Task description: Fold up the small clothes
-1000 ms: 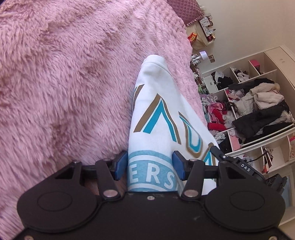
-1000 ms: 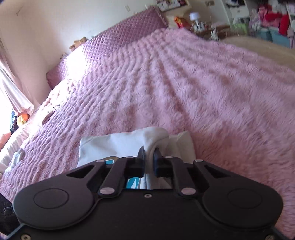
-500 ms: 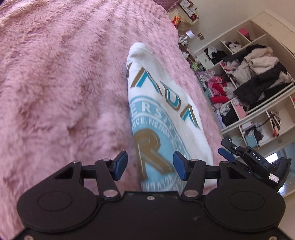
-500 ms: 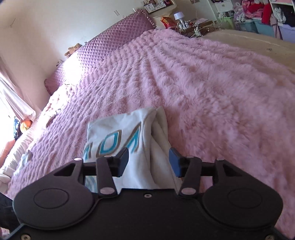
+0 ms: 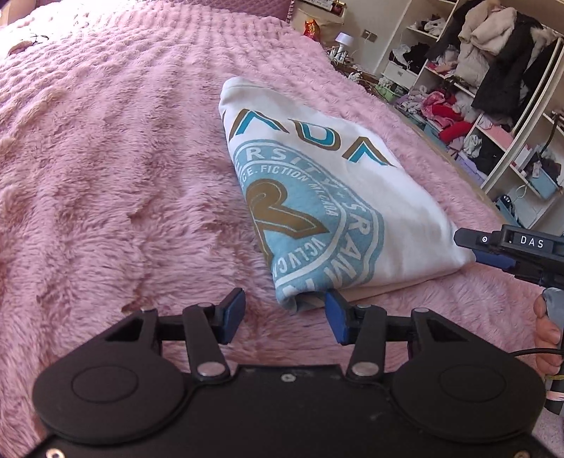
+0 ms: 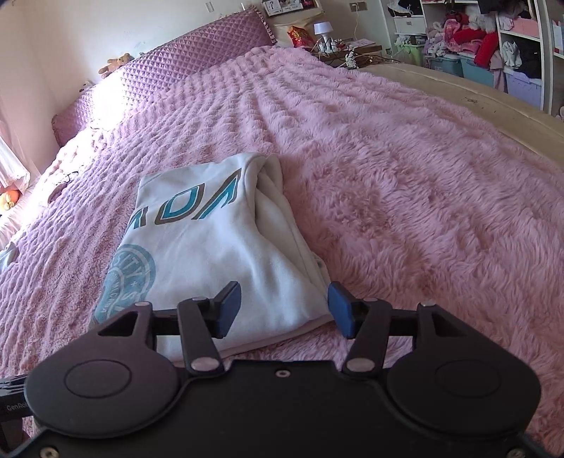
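Note:
A folded white garment (image 5: 328,183) with a blue and gold round print lies flat on the pink fluffy blanket (image 5: 105,158). It also shows in the right wrist view (image 6: 218,246). My left gripper (image 5: 285,319) is open and empty, just off the garment's near left corner. My right gripper (image 6: 283,310) is open and empty, over the garment's near right corner. The right gripper also shows at the right edge of the left wrist view (image 5: 493,246), beside the garment's right corner.
A purple quilted headboard (image 6: 183,53) stands at the far end of the bed. White shelves (image 5: 500,105) stuffed with clothes line the right wall. A nightstand with a small lamp (image 6: 322,30) stands beside the bed. The blanket (image 6: 423,176) spreads wide around the garment.
Both grippers have let go of the garment and pulled back toward me. The right one went from shut on the cloth to open. The garment now lies flat on the blanket.

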{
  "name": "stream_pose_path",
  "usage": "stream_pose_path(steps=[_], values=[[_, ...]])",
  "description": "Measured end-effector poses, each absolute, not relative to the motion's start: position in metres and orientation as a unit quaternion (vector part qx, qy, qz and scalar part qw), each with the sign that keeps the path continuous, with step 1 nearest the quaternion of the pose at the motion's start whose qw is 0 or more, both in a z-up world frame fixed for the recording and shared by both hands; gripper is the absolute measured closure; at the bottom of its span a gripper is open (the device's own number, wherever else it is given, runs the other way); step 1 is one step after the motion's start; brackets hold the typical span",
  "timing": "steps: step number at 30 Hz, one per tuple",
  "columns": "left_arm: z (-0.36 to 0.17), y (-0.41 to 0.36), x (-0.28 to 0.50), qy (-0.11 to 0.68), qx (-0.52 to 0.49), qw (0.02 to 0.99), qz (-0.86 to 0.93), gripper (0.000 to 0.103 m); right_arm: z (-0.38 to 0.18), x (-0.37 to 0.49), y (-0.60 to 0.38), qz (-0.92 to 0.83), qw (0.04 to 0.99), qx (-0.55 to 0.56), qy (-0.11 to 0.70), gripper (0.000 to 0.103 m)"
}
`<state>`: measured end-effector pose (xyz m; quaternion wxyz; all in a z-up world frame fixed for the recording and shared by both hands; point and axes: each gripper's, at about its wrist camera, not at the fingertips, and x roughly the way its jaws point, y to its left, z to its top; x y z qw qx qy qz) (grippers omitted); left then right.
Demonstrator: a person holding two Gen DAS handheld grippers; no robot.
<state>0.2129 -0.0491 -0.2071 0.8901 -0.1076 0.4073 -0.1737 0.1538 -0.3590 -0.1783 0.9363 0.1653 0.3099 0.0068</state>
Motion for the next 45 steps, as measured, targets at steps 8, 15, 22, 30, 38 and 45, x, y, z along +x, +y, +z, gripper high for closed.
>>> stream_pose_path(steps=[8,15,22,30,38,45], values=[[-0.212,-0.052,0.224,0.425,-0.156,0.876,-0.166,0.089,-0.188,0.161,-0.356,-0.006,0.933,0.156,0.326,0.051],[-0.206,-0.048,0.216,0.408,-0.159,0.885,-0.158,0.091,-0.195,0.16,-0.36,-0.016,0.927,0.185,0.327,0.05],[-0.195,-0.051,0.21,0.375,-0.138,0.909,-0.12,0.097,-0.175,0.152,-0.35,-0.032,0.945,0.132,0.297,0.092],[-0.222,-0.049,0.223,0.435,-0.134,0.881,-0.13,0.095,-0.209,0.166,-0.359,-0.044,0.933,0.133,0.332,0.091],[-0.181,-0.016,0.2,0.392,-0.179,0.892,-0.135,0.093,-0.168,0.139,-0.355,-0.006,0.959,0.154,0.238,0.074],[-0.179,-0.033,0.227,0.382,-0.218,0.881,-0.173,0.084,-0.167,0.176,-0.314,0.085,0.96,0.115,0.24,0.075]])
